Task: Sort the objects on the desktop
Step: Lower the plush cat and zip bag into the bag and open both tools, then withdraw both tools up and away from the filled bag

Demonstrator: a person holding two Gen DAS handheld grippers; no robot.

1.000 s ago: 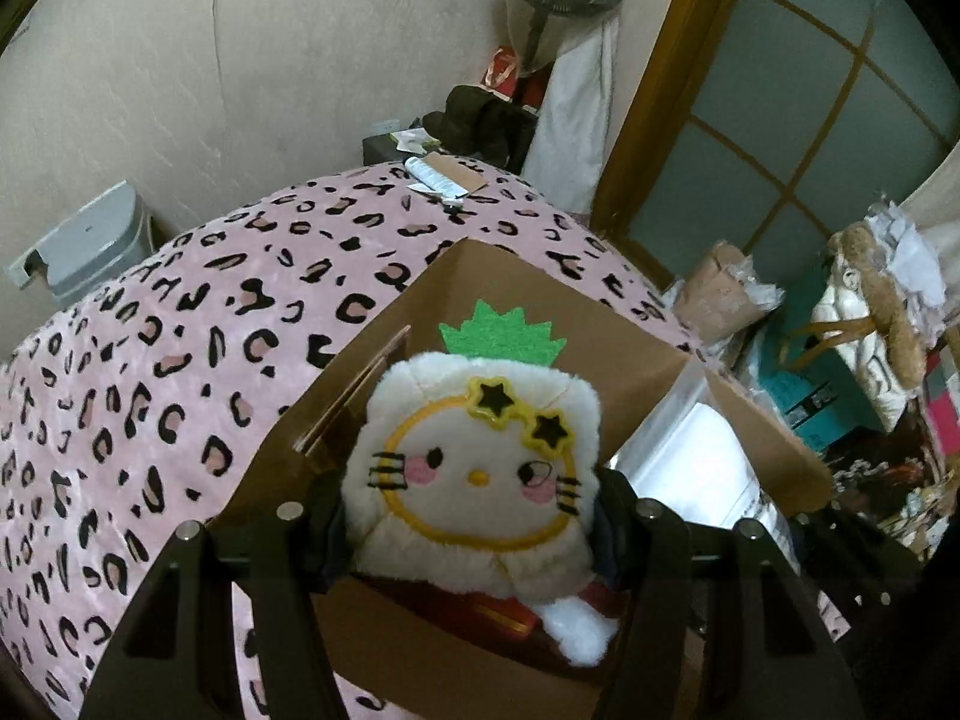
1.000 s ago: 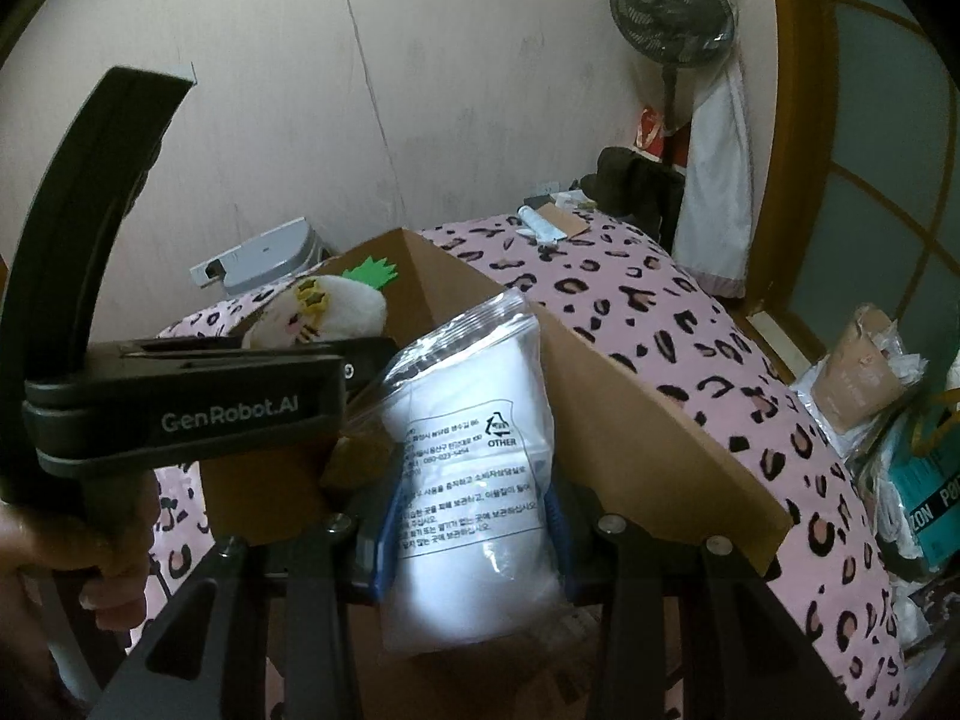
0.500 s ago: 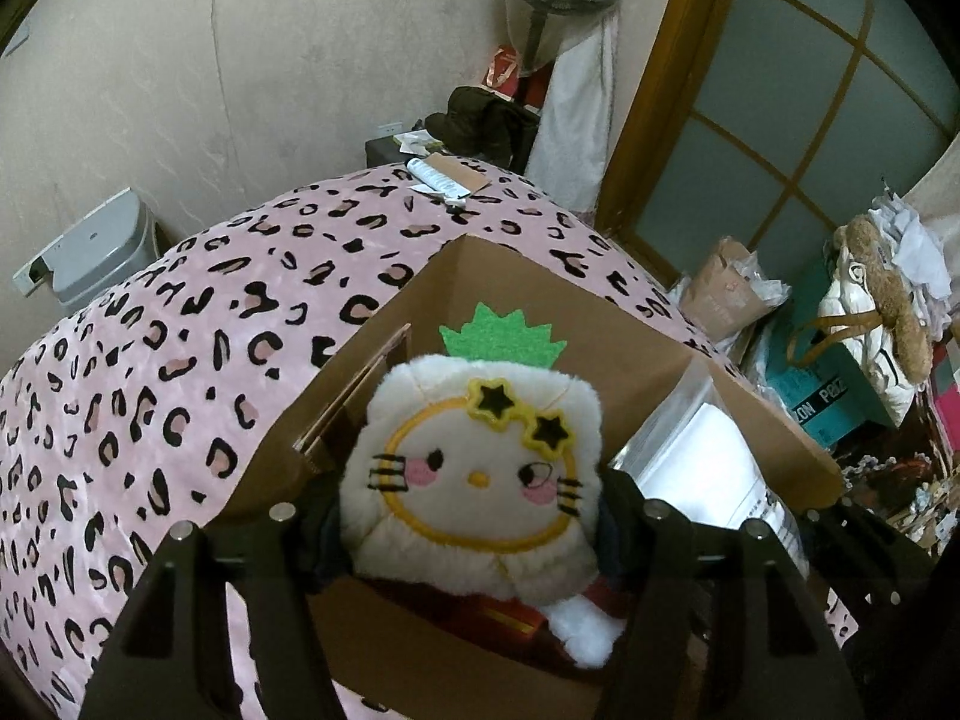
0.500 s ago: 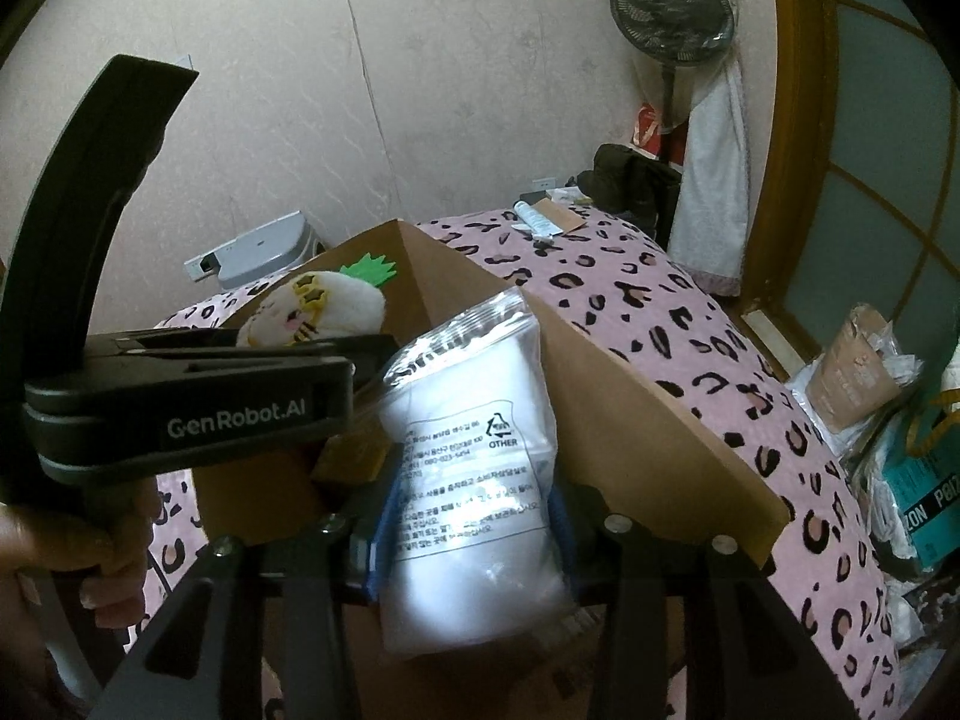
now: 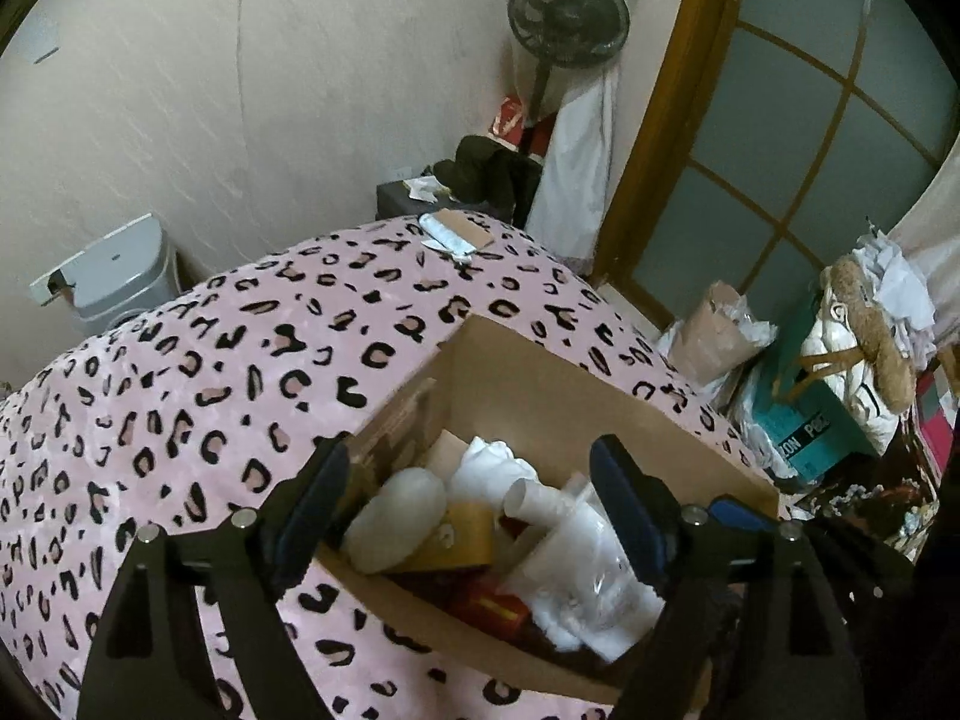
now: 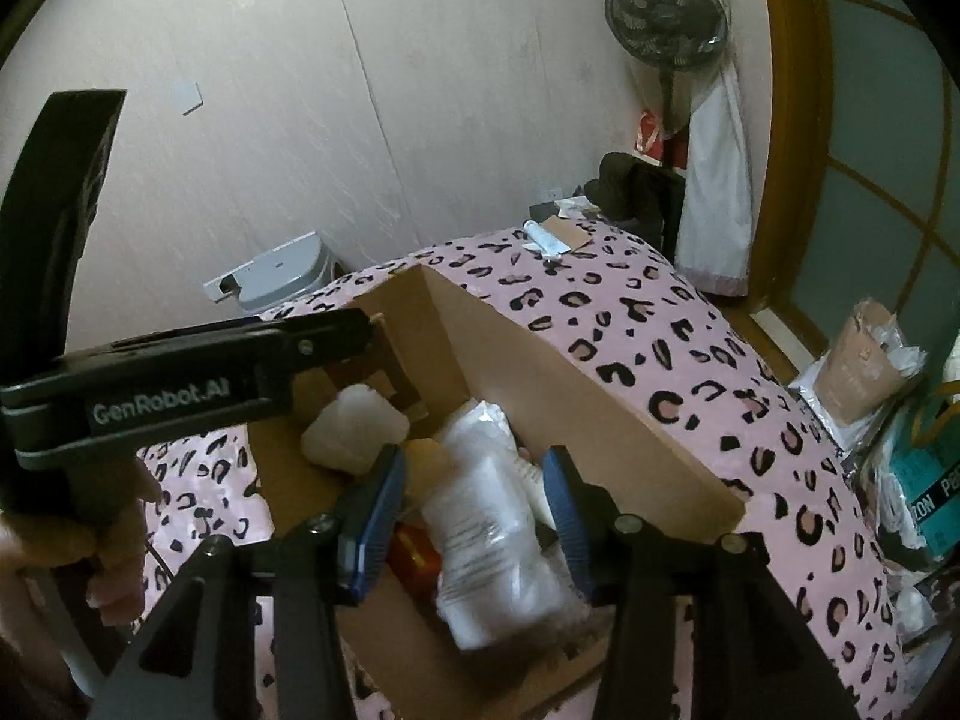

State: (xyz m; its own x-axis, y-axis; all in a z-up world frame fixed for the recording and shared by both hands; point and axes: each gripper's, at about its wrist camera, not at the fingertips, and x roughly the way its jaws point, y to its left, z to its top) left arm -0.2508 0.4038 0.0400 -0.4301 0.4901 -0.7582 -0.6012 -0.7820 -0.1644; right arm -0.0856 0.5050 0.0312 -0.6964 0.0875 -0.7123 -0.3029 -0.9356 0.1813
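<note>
An open cardboard box (image 5: 540,384) sits on a pink leopard-print cover. My left gripper (image 5: 474,492) hovers over it, jaws opening wide with nothing between them. The white plush toy (image 5: 396,516) lies below in the box among paper and packets. In the right wrist view my right gripper (image 6: 471,513) is also above the box (image 6: 600,420), jaws opening. The clear bag of white filling (image 6: 498,540) is blurred between the blue pads (image 6: 378,516), sagging into the box, and the pads do not press it. The plush (image 6: 354,426) shows further back.
A hand (image 6: 90,546) holds the left tool's black handle (image 6: 168,396) at the left. A tube and a card (image 5: 456,234) lie at the cover's far edge. A grey bin (image 5: 114,276), a fan (image 5: 567,18) and heaped bags (image 5: 828,396) surround the cover.
The left jaws spread and the plush toy dropped out of them into the box. The right jaws widened and the bag slid down. Both grippers rose a little.
</note>
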